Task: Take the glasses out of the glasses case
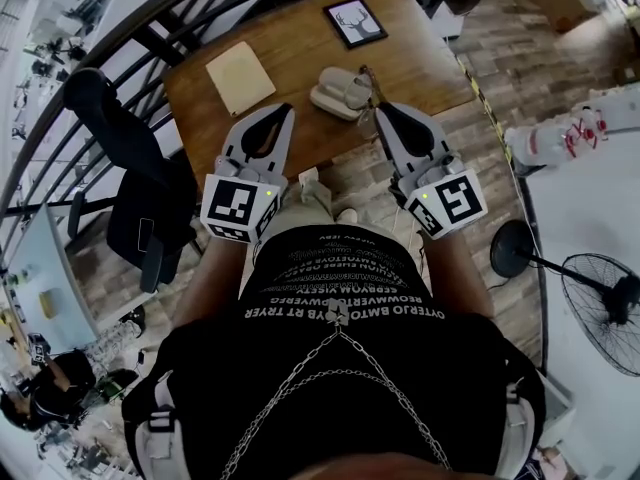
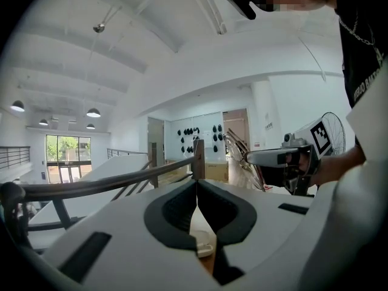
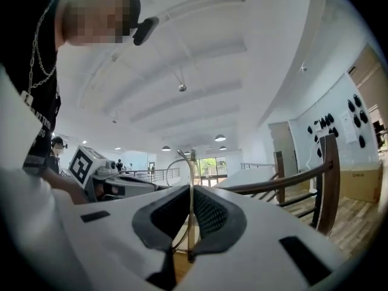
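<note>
The pale glasses case (image 1: 340,92) lies open on the wooden table (image 1: 300,43), between my two grippers. Thin wire-framed glasses (image 1: 368,86) hang just right of the case, and my right gripper (image 1: 379,109) is shut on them. In the right gripper view the wire frame (image 3: 189,180) runs upright between the shut jaws of the right gripper (image 3: 191,190). The left gripper view shows the glasses (image 2: 240,148) at the right gripper's tip. My left gripper (image 1: 287,111) hovers left of the case, shut with nothing in it. A bit of the case (image 2: 204,248) shows below the left gripper (image 2: 196,183).
On the table stand a framed deer picture (image 1: 355,21) at the back and a beige pad (image 1: 240,76) at the left. A black office chair (image 1: 130,168) stands left of the table, a floor fan (image 1: 600,308) at the right. A dark railing (image 1: 150,28) runs behind.
</note>
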The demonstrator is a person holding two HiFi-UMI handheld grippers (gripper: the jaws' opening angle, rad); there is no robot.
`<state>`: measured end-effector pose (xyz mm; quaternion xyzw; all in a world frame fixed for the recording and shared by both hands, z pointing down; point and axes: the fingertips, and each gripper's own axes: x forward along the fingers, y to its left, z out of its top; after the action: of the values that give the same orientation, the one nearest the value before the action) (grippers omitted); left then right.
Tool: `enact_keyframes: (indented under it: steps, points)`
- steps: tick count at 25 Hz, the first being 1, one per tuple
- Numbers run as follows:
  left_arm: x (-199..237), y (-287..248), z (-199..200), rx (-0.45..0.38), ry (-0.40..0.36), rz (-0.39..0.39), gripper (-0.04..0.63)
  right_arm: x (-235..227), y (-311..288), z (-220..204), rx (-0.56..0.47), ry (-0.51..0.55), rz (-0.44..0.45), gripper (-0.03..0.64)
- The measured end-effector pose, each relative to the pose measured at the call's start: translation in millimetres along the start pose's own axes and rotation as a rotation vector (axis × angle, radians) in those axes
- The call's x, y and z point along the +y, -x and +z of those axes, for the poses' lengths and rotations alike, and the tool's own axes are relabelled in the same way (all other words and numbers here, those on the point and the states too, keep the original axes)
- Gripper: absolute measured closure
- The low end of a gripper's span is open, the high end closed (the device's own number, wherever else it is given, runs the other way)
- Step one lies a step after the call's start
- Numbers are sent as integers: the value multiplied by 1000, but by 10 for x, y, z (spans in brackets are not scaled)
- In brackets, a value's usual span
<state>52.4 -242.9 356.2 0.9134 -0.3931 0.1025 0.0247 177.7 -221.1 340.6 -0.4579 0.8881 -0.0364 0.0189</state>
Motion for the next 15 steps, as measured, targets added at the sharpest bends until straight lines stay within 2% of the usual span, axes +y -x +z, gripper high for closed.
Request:
enact_keyframes:
  steps: [10, 15]
  points:
    - [-102, 95, 76, -1, 3, -18, 566, 102, 224, 445, -80, 53, 8, 591]
    - [-188, 61, 38, 19, -8, -41, 566, 88, 320, 531, -112, 14, 4, 591]
